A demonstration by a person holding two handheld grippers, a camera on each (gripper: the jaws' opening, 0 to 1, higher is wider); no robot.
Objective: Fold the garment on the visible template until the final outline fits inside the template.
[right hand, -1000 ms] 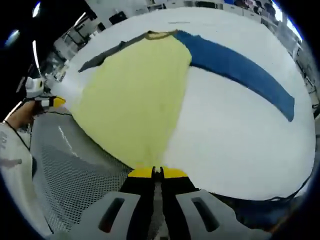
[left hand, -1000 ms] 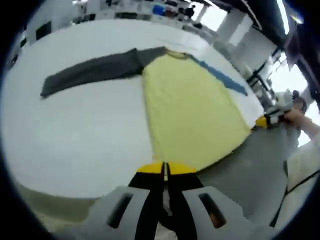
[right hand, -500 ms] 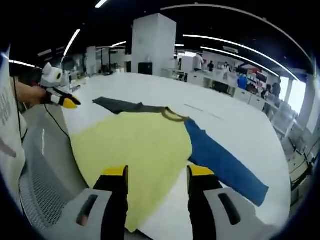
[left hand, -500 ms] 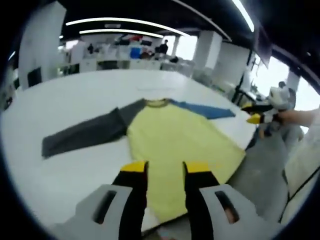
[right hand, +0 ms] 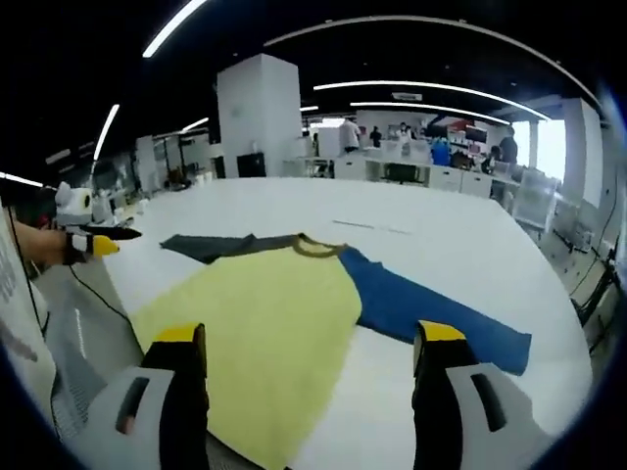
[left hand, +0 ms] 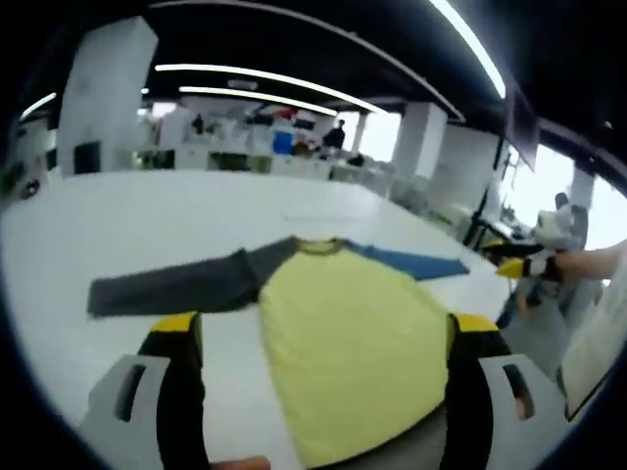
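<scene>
Yellow fabric forms the body of a long-sleeved shirt [left hand: 348,357] that lies flat and spread out on a large white table [left hand: 118,211]. One sleeve is dark grey [left hand: 176,284] and the other is blue [right hand: 431,313], each stretched out to its own side, with a darker band at the collar.

The left gripper [left hand: 318,328] is held above the near edge of the table, pointing across the shirt toward the collar. Its yellow-tipped jaws stand wide apart and hold nothing; the yellow body of the shirt shows between them. The right gripper [right hand: 309,338] is held in much the same pose, level and facing across the table, jaws spread wide and empty, with the shirt's hem area between them.

In the left gripper view, the right gripper appears at the right edge, held in a hand [left hand: 588,264]. In the right gripper view, the left gripper appears at the left edge in a hand [right hand: 39,245].

The shirt's lower hem is cut off below both views. No template outline can be made out on the table. The background room is blurred.
</scene>
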